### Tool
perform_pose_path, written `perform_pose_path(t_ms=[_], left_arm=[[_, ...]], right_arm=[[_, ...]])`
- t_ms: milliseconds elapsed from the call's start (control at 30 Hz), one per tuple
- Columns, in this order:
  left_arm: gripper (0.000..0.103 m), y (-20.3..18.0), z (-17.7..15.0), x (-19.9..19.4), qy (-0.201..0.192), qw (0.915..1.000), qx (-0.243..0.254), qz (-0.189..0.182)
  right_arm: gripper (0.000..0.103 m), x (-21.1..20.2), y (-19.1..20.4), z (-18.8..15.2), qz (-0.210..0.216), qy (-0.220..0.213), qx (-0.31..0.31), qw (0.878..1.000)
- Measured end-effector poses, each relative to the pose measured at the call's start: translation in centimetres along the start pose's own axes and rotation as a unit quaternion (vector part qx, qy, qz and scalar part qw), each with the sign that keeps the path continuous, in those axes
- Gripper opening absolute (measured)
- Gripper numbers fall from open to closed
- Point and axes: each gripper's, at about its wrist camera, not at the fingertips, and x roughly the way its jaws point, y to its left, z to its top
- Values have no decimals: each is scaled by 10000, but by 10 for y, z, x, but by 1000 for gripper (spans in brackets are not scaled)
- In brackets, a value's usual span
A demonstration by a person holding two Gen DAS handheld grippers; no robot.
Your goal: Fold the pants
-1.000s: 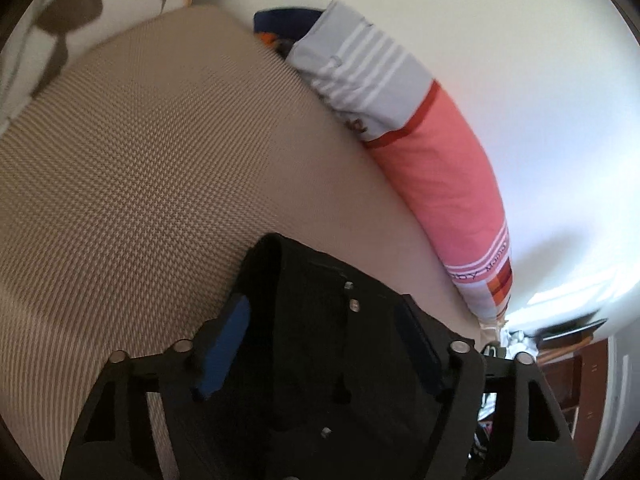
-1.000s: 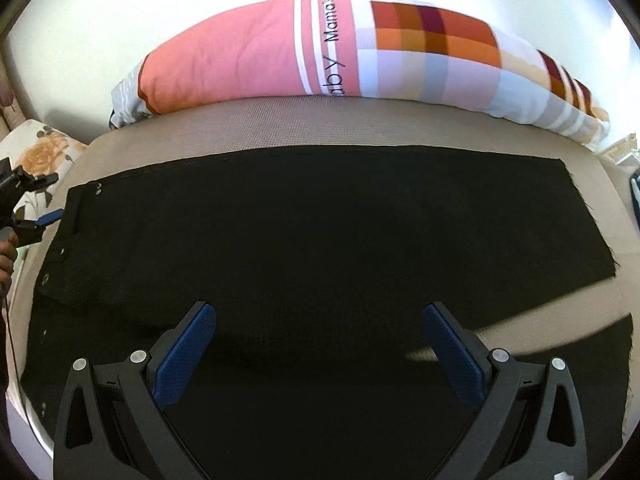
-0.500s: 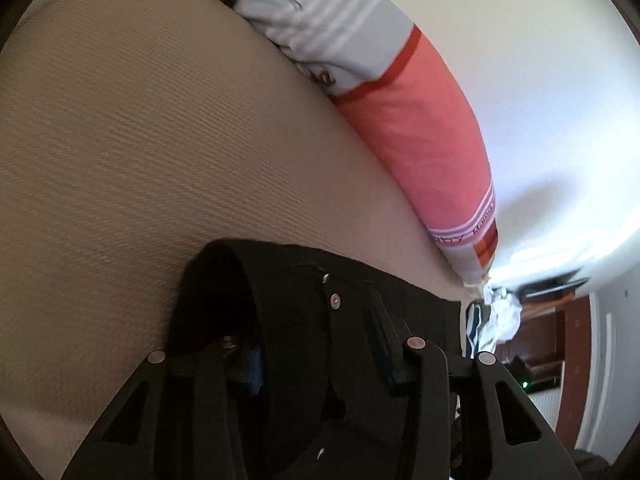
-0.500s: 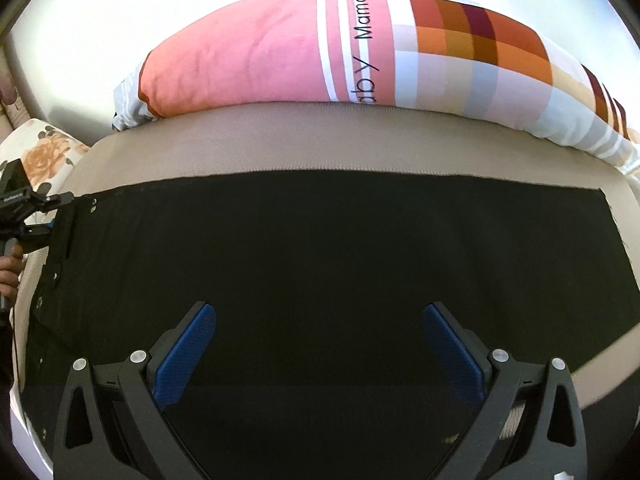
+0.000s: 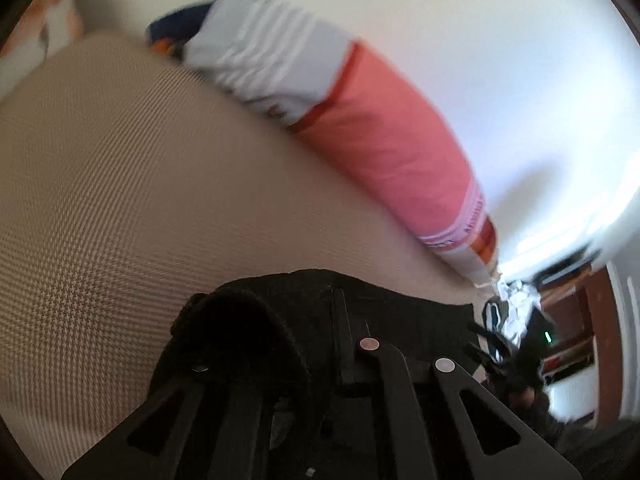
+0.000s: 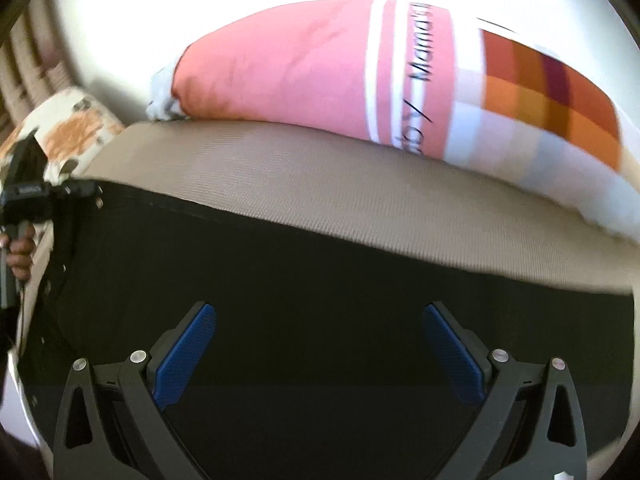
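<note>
Black pants lie spread across a beige textured bed surface, waistband at the left. My left gripper is shut on the waistband of the pants, the cloth bunched over its fingers. It also shows at the far left of the right wrist view, gripping the waistband corner. My right gripper is open over the middle of the pants, blue pads wide apart, with nothing between them.
A long pink, white and checked bolster pillow lies along the white wall behind the pants; it also shows in the left wrist view. A floral pillow sits at the left end. Furniture and clutter stand beyond the bed's far end.
My left gripper has closed on the waistband and pulled it up. My right gripper has moved forward over the pants, staying open.
</note>
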Motion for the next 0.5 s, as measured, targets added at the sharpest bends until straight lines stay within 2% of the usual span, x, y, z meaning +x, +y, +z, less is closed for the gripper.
perform_pose_path(t_ms=[133,233,333,400,500], left_arm=[[7,-34,-10,-26,-215,9982,545,-138],[7,-48,-15,-41,-306,9972,673,-120],[7,-59,-21,-59,-451,9953,849,-101],[7,-62,-23,-68,-494,9945,915,-149],[7,-70,-25,-72,-525,9937,983,-143]], right_arm=[[103,15,-2,26,471,176,-896,9947],[102,26,-1,41,819,308,-1478,9851],[95,42,-2,57,1208,586,-2007,9704],[86,51,-5,63,1414,790,-2179,9624],[81,64,-11,70,1716,1031,-2303,9523]])
